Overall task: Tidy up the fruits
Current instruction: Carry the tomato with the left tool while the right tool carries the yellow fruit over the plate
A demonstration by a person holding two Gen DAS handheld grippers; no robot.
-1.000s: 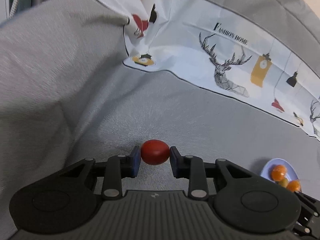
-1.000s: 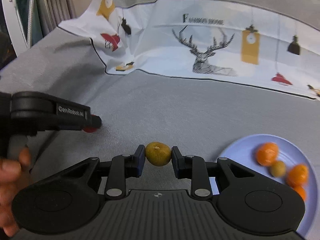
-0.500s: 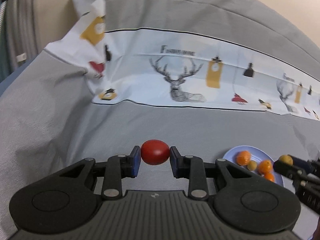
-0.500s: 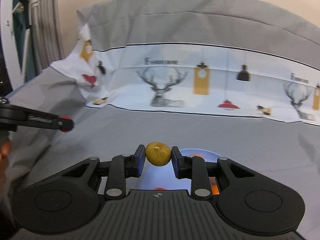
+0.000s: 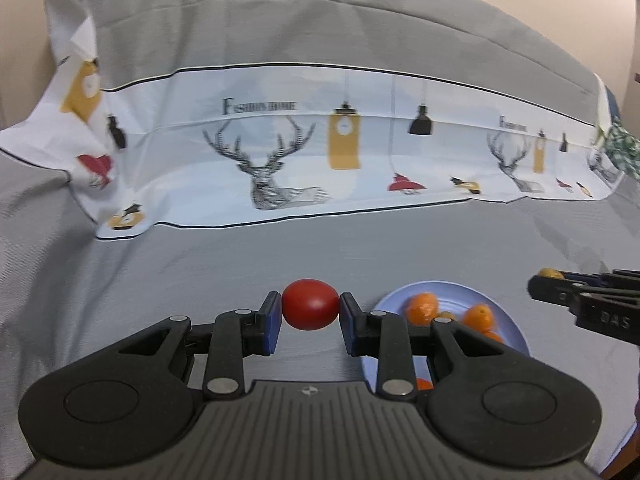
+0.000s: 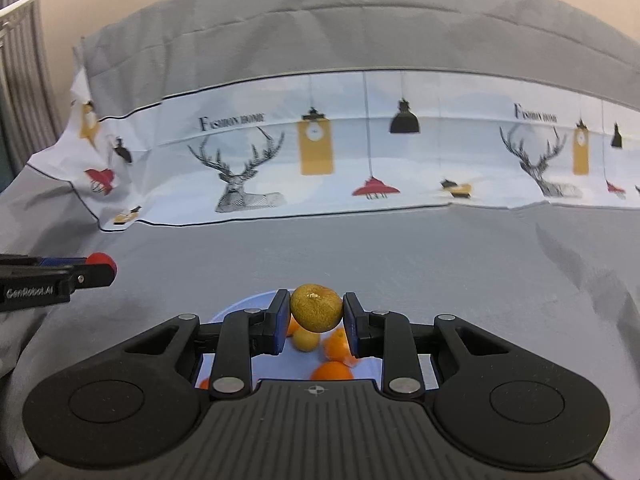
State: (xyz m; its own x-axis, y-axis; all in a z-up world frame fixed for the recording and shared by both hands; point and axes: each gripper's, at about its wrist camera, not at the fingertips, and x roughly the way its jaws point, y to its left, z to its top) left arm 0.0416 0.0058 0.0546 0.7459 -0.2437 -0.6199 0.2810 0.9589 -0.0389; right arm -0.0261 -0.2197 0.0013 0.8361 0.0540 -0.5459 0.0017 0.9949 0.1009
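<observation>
My left gripper (image 5: 310, 305) is shut on a red tomato (image 5: 310, 304) and holds it above the grey cloth, left of the blue plate (image 5: 512, 330). My right gripper (image 6: 316, 307) is shut on a yellow-green citrus fruit (image 6: 316, 306) and holds it over the blue plate (image 6: 244, 306). The plate holds several small orange fruits (image 6: 333, 371) and a yellow one (image 6: 306, 340). The right gripper also shows at the right edge of the left wrist view (image 5: 548, 276). The left gripper with the tomato shows at the left of the right wrist view (image 6: 102, 266).
A grey cloth (image 5: 200, 264) covers the surface and rises behind. A white printed cloth with deer and lamps (image 5: 280, 160) lies across the back. A green patterned item (image 5: 624, 152) sits at the far right.
Both grippers have lifted with their fruits. The right gripper has moved over the plate. The left gripper has come nearer the plate's left side.
</observation>
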